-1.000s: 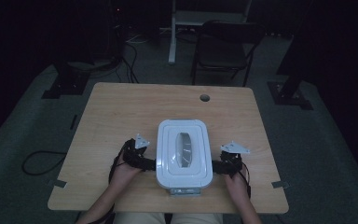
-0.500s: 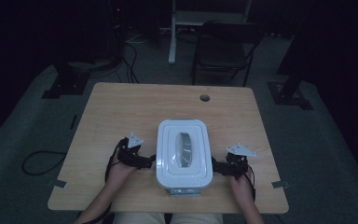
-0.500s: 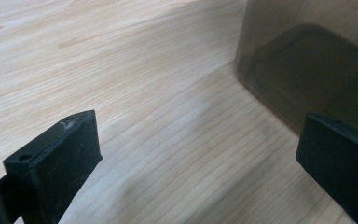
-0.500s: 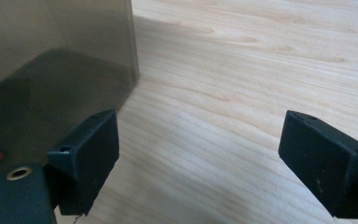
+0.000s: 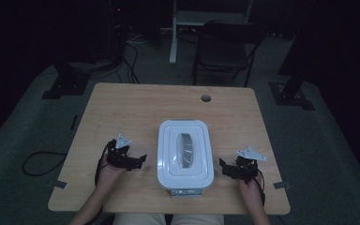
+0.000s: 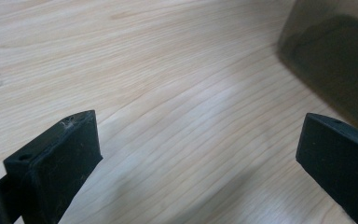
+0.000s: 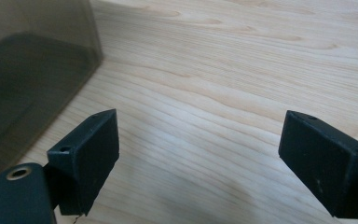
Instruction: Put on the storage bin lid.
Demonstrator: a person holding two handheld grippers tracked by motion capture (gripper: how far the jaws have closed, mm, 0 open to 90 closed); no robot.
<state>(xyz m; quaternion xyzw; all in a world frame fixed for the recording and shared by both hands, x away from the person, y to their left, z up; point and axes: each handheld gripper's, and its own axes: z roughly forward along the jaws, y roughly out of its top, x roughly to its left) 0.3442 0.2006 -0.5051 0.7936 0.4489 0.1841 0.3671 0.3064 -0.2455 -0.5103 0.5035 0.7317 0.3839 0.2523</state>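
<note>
White plastic box point(image 5: 185, 154), long with round corners, resting flat on the near middle of the table point(image 5: 136, 105). Smooth lid on top, with a raised rim and a see-through oval window in its middle. Small grey latch at the near end. Smoky, see-through side wall point(image 6: 340, 60) in the left gripper view, and the same dark wall point(image 7: 32, 60) in the right gripper view.

Table made of pale wood with fine wavy lines, a round hole near the far edge.

Left hand-held gripper point(image 5: 138, 160), black with a grey three-cornered plate on top, lying just beside the box's left side, not touching it. Jaws spread wide apart, flat black pads point(image 6: 70, 154) with nothing between them but bare wood.

Right hand-held gripper point(image 5: 224, 168), same black shape and grey plate, just beside the box's right side, also apart from it. Jaws spread wide too, blocky pads point(image 7: 91, 149) holding nothing.

Dark floor and a black chair point(image 5: 227, 44) beyond the table.
</note>
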